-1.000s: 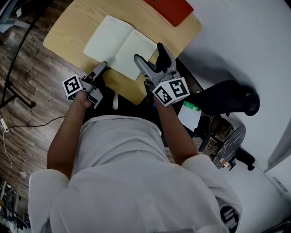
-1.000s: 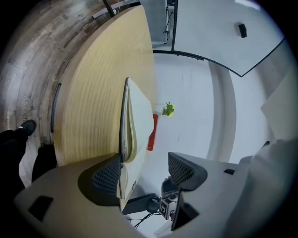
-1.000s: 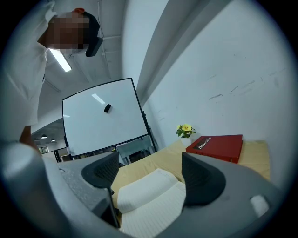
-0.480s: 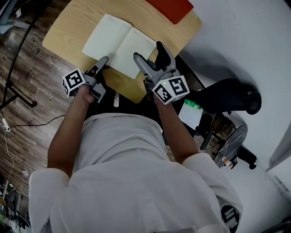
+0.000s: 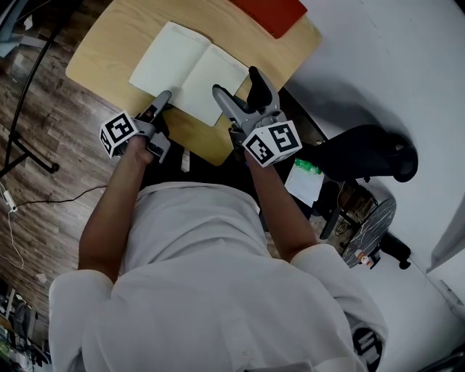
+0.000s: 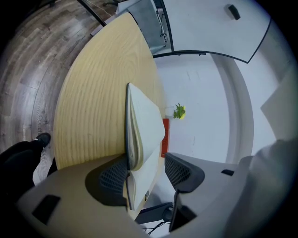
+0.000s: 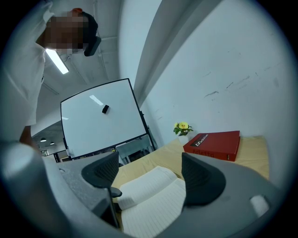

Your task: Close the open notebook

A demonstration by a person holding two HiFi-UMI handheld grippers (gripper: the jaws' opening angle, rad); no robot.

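An open notebook [image 5: 190,69] with blank cream pages lies flat on the wooden table [image 5: 109,40]. My left gripper [image 5: 163,98] is at the notebook's near left corner. In the left gripper view the left-hand page stack [image 6: 142,125] runs between the jaws of that gripper [image 6: 146,172]. The stack rests against one pad [image 6: 114,174], and the other pad [image 6: 179,169] stands apart from it. These jaws have just been closing and are still open. My right gripper [image 5: 237,83] hovers wide open at the notebook's near right edge, holding nothing, with the pages [image 7: 149,195] below its jaws [image 7: 151,179].
A red book [image 5: 272,11] lies at the table's far right corner, also in the right gripper view [image 7: 214,145], next to a small yellow flower [image 7: 182,128]. A whiteboard [image 7: 100,116] stands behind the table. A black chair [image 5: 363,156] sits at the right, over wood floor [image 5: 36,131].
My left gripper has edged forward onto the notebook's near left corner and turned slightly. The right gripper has stayed put. The notebook lies as before.
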